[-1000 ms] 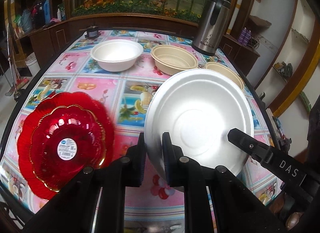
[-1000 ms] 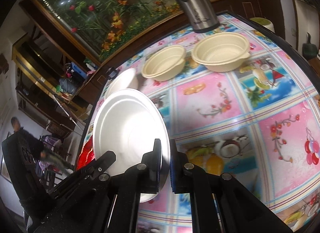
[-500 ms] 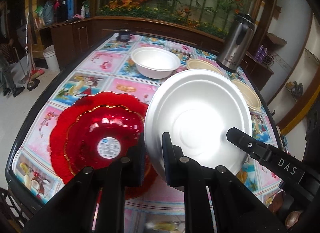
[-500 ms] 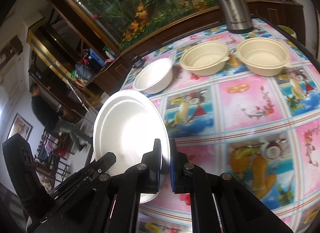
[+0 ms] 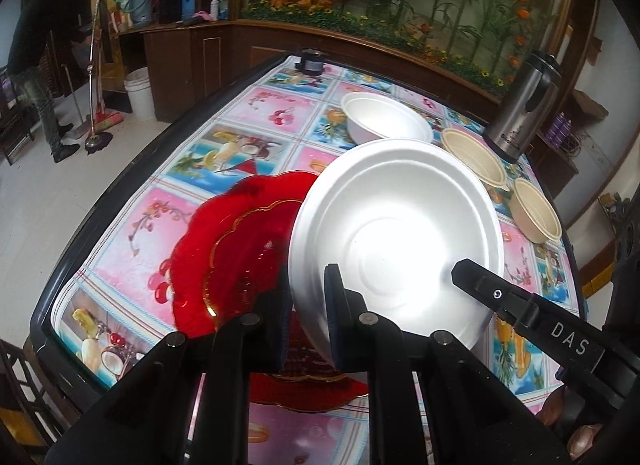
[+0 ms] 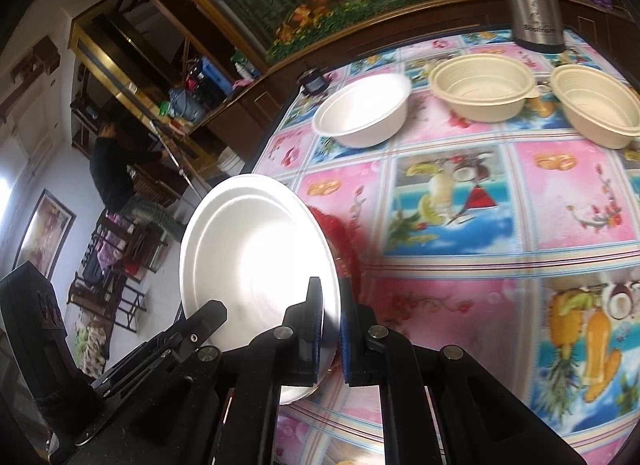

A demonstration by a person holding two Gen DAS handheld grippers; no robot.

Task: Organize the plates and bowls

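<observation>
Above the near left part of the counter, a white foam plate is held tilted by both grippers at once. The left gripper is clamped on the plate's near left rim, one finger on each face, and the right gripper is closed in the same way on the opposite rim, as seen in the right wrist view, where the plate stands almost on edge. Beneath and to the left of the plate, a red scalloped plate with a gold line is seen lying on the flowered cloth of the counter, partly hidden by the white one. Farther away a white bowl is set, and to its right two beige bowls are placed side by side. A steel flask is stood at the far right edge, just beyond the beige bowls
</observation>
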